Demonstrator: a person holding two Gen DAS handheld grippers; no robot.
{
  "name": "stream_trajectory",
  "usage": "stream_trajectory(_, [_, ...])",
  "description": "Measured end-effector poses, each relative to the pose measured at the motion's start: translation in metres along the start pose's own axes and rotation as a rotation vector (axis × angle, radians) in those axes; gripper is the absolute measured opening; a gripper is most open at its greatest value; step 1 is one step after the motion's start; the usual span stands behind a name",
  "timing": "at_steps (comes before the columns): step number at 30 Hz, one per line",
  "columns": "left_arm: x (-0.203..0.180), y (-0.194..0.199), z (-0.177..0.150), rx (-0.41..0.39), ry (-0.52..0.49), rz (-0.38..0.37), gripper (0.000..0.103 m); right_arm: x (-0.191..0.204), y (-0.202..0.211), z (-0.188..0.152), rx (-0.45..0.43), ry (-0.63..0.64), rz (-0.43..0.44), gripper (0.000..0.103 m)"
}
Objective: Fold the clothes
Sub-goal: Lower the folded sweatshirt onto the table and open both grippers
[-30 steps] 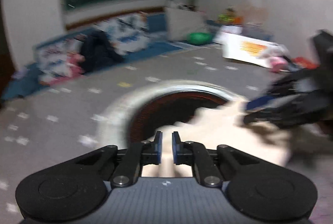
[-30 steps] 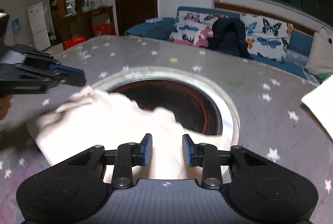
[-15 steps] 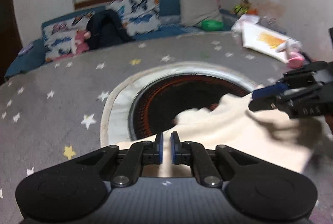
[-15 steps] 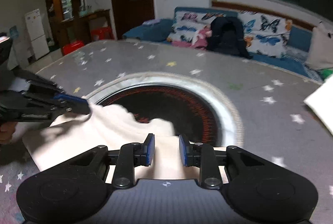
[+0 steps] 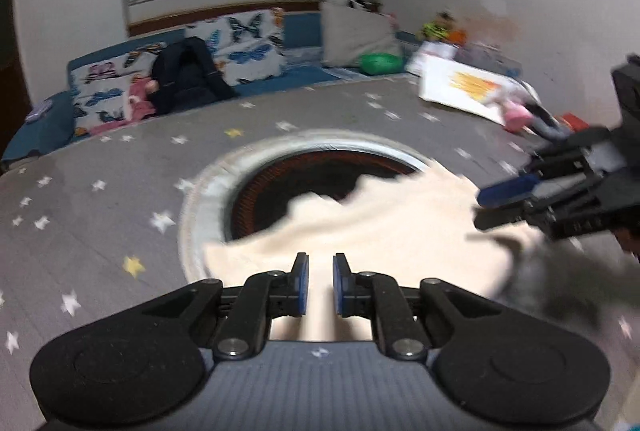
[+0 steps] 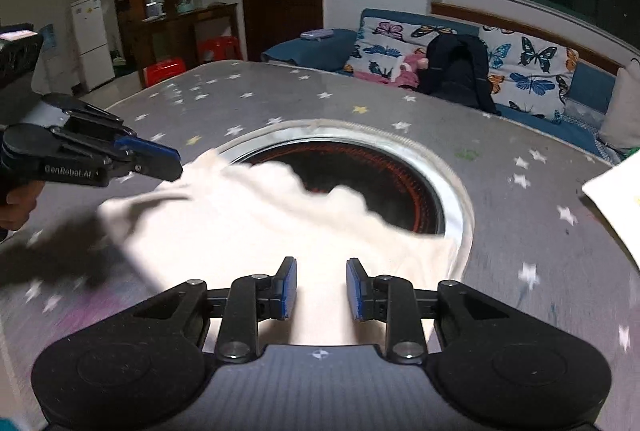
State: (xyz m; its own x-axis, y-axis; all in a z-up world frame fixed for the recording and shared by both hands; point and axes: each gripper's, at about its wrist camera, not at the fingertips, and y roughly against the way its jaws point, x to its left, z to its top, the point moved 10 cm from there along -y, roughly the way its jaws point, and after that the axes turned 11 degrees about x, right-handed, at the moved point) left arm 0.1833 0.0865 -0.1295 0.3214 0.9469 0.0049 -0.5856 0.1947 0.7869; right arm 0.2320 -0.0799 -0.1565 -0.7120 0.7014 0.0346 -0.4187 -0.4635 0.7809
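Observation:
A cream garment (image 5: pixel 384 231) lies bunched on a round grey table with star print (image 5: pixel 120 199), partly over the table's dark round centre opening (image 5: pixel 320 175). It also shows in the right wrist view (image 6: pixel 248 223). My left gripper (image 5: pixel 320 283) hovers over the garment's near edge, its jaws a little apart with nothing between them. My right gripper (image 6: pixel 321 289) is open over the opposite edge. Each gripper also shows from the side in the other's view: the right one (image 5: pixel 504 199), the left one (image 6: pixel 160 161).
A sofa with butterfly cushions and a dark jacket (image 5: pixel 188 75) stands behind the table. White paper with orange print (image 5: pixel 468 87) and small toys lie at the table's far right. A door, cabinet and fridge (image 6: pixel 90 39) stand beyond the table in the right wrist view.
Both grippers' jaws have opened wider, and the garment's edge has dropped and spread over the table. The left view has swung slightly.

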Motion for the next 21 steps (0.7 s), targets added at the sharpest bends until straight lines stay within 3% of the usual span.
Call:
stream_trajectory(6, [-0.001, -0.012, -0.024, 0.032, 0.012, 0.022, 0.012, 0.002, 0.004, -0.032, 0.005, -0.009, -0.011, 0.03])
stream_trajectory(11, [0.004, 0.006, -0.017, -0.013, 0.021, 0.038, 0.012, 0.005, 0.019, -0.02, -0.035, -0.006, -0.029, 0.03])
stream_trajectory(15, [0.015, -0.008, -0.029, 0.042, 0.071, 0.035, 0.012, -0.01, 0.004, -0.023, -0.005, -0.063, -0.04, 0.031])
stream_trajectory(21, [0.02, 0.004, -0.021, 0.006, 0.132, 0.009, 0.016, -0.01, 0.009, -0.016, -0.024, -0.078, -0.039, 0.032])
